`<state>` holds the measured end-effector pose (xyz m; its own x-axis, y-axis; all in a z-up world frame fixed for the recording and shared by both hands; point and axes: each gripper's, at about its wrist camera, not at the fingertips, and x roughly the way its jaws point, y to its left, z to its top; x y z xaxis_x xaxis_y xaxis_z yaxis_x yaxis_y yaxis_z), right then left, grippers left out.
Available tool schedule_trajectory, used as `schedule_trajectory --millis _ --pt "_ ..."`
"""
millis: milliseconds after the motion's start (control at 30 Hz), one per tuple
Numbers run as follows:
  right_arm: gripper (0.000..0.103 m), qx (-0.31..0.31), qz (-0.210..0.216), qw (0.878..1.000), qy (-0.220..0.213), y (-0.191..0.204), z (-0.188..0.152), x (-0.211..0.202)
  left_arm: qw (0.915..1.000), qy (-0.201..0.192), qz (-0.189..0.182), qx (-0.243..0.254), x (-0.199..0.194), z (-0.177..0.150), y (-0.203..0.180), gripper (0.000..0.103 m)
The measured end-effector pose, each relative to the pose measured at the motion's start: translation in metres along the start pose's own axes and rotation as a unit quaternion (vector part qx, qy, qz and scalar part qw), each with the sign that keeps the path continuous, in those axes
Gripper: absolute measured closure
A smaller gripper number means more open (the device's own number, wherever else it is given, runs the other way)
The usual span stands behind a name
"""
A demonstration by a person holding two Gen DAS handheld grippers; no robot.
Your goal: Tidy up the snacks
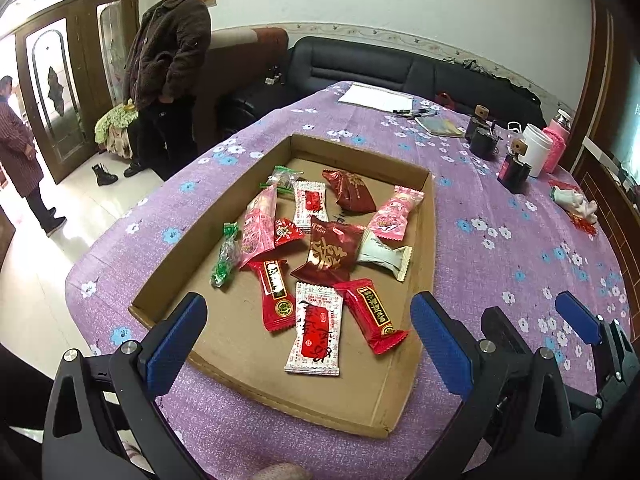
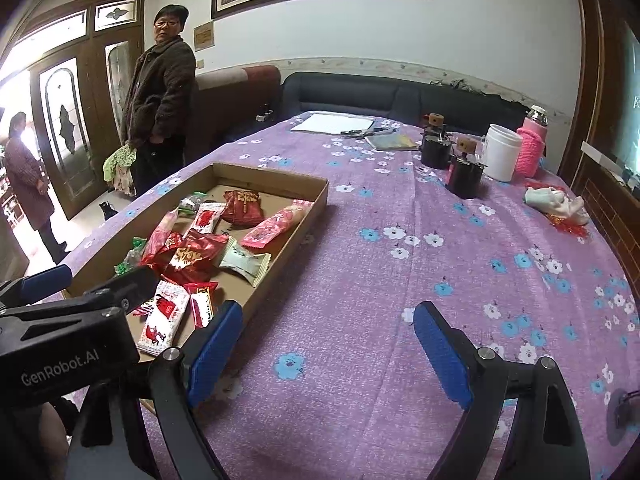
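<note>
While my left tongs (image 1: 308, 344) hang open over the near end of the tray (image 1: 427, 216), nothing sits between their blue pads (image 1: 176, 344). The snacks (image 1: 316, 252) lie loose inside the tray, on a desk under a purple cloth (image 1: 500, 248): a white-and-red packet (image 1: 314, 330) nearest me, red bars on either side of it, a dark red pouch (image 1: 328, 256) in the middle, pink packs and a green candy (image 1: 225, 256) toward the left and far side. My right tongs (image 1: 524, 320) show at the right edge.

From the right wrist, my right tongs (image 2: 328, 352) stand wide open over bare cloth (image 2: 360, 280), just right of the tray (image 2: 288, 264), holding nothing. The snacks (image 2: 196, 256) stay in the tray to the left. My left tongs (image 2: 92, 284) show at the left edge. Far right stand a white cup (image 2: 502, 156) and a pink bottle (image 2: 530, 148).
</note>
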<state>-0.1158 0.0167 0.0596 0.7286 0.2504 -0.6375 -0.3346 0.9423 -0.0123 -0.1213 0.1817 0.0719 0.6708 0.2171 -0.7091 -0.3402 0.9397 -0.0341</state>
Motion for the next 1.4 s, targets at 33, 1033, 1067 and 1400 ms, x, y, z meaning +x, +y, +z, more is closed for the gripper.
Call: schedule_trajectory --millis 33,1033,1067,1400 --pt "0.014 0.002 0.0 1.0 -0.002 -0.001 0.0 0.0 1.0 -0.001 0.0 0.002 -0.001 0.0 -0.001 0.0" --pt "0.014 -0.022 -0.003 1.0 -0.009 0.016 -0.004 -0.001 0.9999 0.003 -0.012 -0.009 0.0 -0.002 0.005 0.0" --pt "0.014 -0.022 -0.003 1.0 -0.008 0.016 -0.005 -0.002 0.9999 0.003 -0.013 -0.009 -0.001 -0.002 0.005 0.0" --pt "0.014 -0.027 -0.001 1.0 -0.008 0.02 -0.005 -0.001 0.9999 -0.005 -0.008 -0.009 -0.002 -0.002 0.007 0.0"
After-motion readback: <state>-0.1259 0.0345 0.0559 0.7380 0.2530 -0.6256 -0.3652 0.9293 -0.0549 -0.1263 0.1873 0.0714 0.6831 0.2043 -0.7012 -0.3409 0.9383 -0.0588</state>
